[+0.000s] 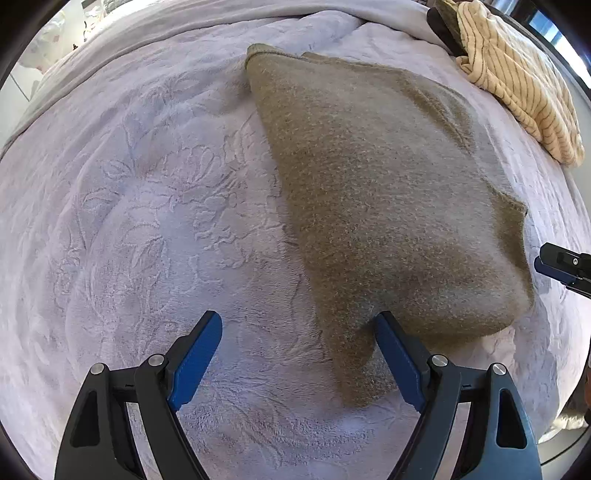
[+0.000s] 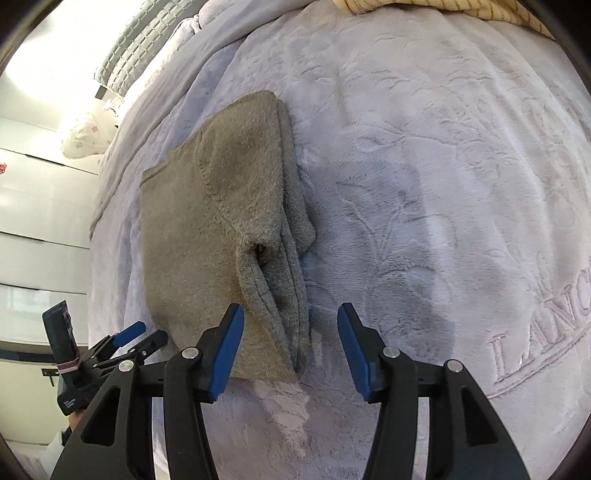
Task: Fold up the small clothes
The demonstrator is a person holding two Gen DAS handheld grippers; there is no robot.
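An olive-brown fleece garment (image 1: 388, 192) lies folded on a lilac embossed blanket (image 1: 147, 221). My left gripper (image 1: 297, 326) hangs open over its near left corner; a narrow tail of the fabric lies below and between the blue pads, which do not press on it. In the right wrist view the same garment (image 2: 207, 221) shows its layered folded edge. My right gripper (image 2: 291, 310) stands open just above that edge, with nothing pinched. The right gripper's tip (image 1: 561, 266) shows at the left view's right side, and the left gripper (image 2: 129, 336) at the right view's left.
A yellow striped garment (image 1: 517, 74) lies bunched at the blanket's far right, beside a dark object (image 1: 439, 26). A grey quilted pillow (image 2: 147, 48) and a white floral one (image 2: 85, 136) lie at the bed's head. White drawers (image 2: 37, 221) stand past the bed's left edge.
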